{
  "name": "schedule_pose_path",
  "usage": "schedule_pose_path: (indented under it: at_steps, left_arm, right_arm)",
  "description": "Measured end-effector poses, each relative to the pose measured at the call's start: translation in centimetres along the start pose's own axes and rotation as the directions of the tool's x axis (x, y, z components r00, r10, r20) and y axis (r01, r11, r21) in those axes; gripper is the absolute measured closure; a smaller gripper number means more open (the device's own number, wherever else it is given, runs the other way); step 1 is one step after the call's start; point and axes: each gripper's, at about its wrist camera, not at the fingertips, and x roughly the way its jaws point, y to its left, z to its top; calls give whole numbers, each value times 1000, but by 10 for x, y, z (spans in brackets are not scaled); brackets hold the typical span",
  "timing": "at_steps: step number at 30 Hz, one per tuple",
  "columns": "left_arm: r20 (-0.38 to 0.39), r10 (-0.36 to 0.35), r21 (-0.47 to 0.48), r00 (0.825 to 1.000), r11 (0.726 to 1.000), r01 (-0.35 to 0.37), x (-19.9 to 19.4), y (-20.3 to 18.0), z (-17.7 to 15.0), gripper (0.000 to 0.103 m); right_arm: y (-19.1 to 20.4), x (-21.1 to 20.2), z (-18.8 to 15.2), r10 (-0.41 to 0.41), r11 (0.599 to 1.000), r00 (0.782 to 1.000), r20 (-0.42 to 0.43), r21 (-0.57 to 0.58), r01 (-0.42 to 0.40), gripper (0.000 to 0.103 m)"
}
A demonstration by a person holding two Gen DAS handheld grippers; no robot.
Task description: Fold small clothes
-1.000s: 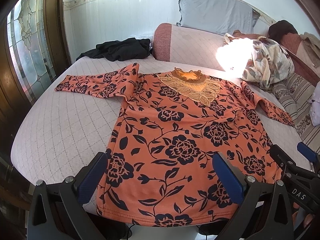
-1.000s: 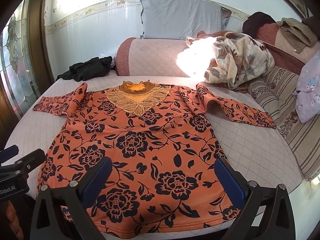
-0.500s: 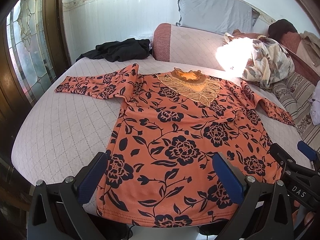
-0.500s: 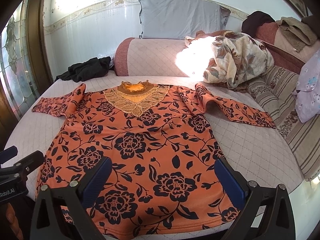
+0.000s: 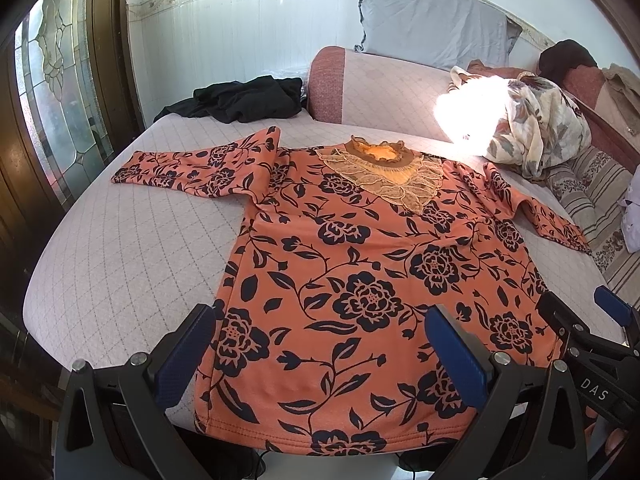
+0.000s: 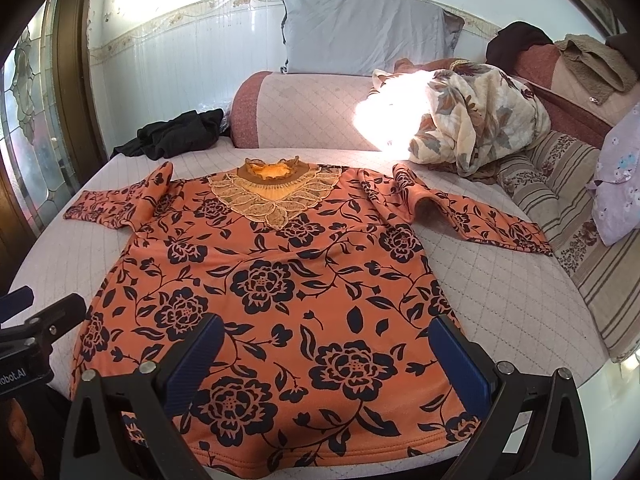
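An orange long-sleeved top with black flowers and a lace collar lies flat, front up, on the quilted bed, sleeves spread to both sides; it also shows in the right wrist view. My left gripper is open and empty, hovering over the hem's left part. My right gripper is open and empty over the hem's right part. The right gripper's fingers show at the left view's right edge, and the left gripper's fingers at the right view's left edge.
A black garment lies at the bed's far left corner. A floral quilt is heaped at the far right. A grey pillow leans on the wall above a bolster. A striped cushion borders the right side.
Almost nothing differs. The right wrist view has shifted very slightly; the top and both open grippers stay as they were.
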Motion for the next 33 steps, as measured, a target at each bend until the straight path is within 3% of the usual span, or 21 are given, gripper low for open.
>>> schedule_pose_path:
  at_steps: [26, 29, 33]
  left_arm:
    - [-18, 0, 9, 1000, 1000, 0, 10, -2, -2, 0]
    - [-34, -23, -6, 999, 1000, 23, 19, 6, -1, 0]
    - [-66, -56, -55, 996, 997, 52, 35, 28, 5, 0]
  right_arm:
    - [0, 9, 1, 3, 1000, 1000, -10, 8, -3, 0]
    - [-11, 15, 3, 56, 997, 998, -26, 51, -55, 0]
    - [-55, 25, 10, 170, 965, 985, -17, 205, -163, 0]
